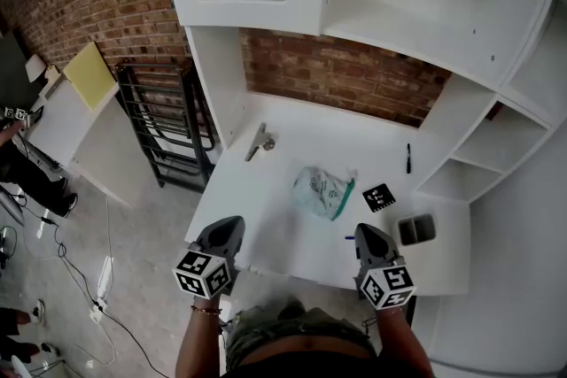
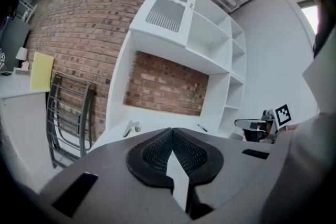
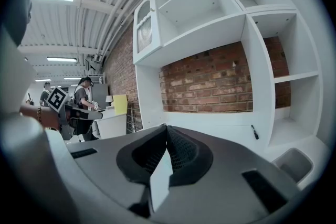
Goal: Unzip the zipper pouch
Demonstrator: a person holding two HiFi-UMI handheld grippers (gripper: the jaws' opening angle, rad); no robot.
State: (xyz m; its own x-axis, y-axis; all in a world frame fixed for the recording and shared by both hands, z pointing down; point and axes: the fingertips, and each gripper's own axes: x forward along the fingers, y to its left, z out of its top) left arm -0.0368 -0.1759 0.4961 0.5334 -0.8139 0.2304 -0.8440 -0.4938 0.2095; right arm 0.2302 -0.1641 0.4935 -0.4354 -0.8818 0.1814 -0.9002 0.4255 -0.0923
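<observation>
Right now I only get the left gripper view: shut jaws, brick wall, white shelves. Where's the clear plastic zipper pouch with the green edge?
Observer: The zipper pouch lies on the white desk in front of the person. It is nearer the right gripper than the left gripper, and neither touches it.
Operator: Right gripper's jaws?
Observer: Shut, with nothing between them, as its own view shows.
Operator: Anything close to the pouch?
Observer: A black square marker card lies on the desk just to the right of the pouch, apart from it.
</observation>
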